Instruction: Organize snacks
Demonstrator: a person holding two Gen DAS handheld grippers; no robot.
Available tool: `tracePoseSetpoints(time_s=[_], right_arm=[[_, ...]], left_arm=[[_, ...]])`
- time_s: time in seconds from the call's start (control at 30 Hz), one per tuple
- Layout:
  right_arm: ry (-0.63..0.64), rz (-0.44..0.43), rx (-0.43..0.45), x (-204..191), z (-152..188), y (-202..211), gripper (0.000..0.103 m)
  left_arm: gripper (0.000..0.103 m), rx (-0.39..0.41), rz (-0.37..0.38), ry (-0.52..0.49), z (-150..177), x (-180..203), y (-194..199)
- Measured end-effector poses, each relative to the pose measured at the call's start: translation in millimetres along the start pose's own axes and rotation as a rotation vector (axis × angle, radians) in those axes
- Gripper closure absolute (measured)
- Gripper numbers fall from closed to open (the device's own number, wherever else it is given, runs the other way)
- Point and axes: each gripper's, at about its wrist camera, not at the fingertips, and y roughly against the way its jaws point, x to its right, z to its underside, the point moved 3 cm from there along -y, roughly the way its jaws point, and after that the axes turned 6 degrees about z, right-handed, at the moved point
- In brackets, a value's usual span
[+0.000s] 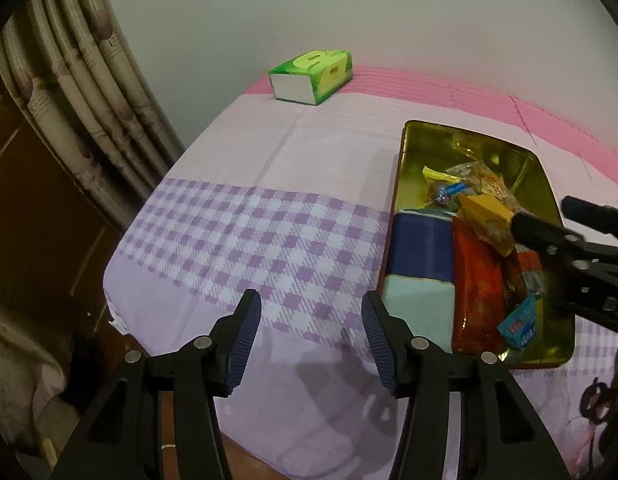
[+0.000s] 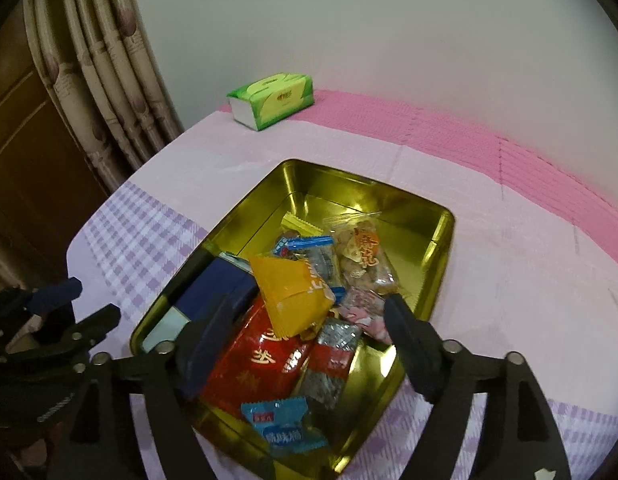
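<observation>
A gold metal tin (image 1: 405,168) (image 2: 441,248) lies on the table and holds several snacks. An orange packet (image 2: 289,292) (image 1: 485,208) lies on top of a red packet (image 2: 253,360) (image 1: 475,280). A dark blue box (image 1: 423,246) (image 2: 213,288) sits at the tin's left side. A light blue candy (image 2: 285,424) (image 1: 519,326) lies at the near end. My right gripper (image 2: 305,340) is open over the tin, its fingers either side of the orange and red packets, holding nothing. My left gripper (image 1: 311,344) is open and empty over the checked cloth, left of the tin.
A green tissue box (image 1: 313,76) (image 2: 271,100) stands at the far side near the wall. The table carries a lilac checked cloth (image 1: 237,232) with a pink band (image 2: 509,148) at the back. Curtains (image 1: 89,92) hang at the left, past the table edge.
</observation>
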Motion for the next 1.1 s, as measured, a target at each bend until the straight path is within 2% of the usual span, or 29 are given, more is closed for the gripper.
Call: tracePoseSetpoints(time_s=[0.27, 0.4, 0.63, 1.1], right_arm=[[-0.087, 0.036, -0.024, 17.8, 16.0, 27.5, 0.011], [-0.13, 0.042, -0.063, 21.4, 34.9, 31.0, 0.01], [-0.072, 0.085, -0.105, 13.3, 59.3, 22.8, 0.01], [-0.035, 0.077, -0.104, 2.9, 64.4, 24.5, 0.008]], left_arm=[[0.048, 0.009, 0.007, -0.031, 1.2, 8.9, 5.9], [0.047, 0.01, 0.015, -0.041, 2.1, 12.6, 8.3], [0.047, 0.001, 0.016, -0.047, 3.9, 17.0, 9.1], [0.047, -0.015, 0.016, -0.077, 6.7, 24.5, 6.3]])
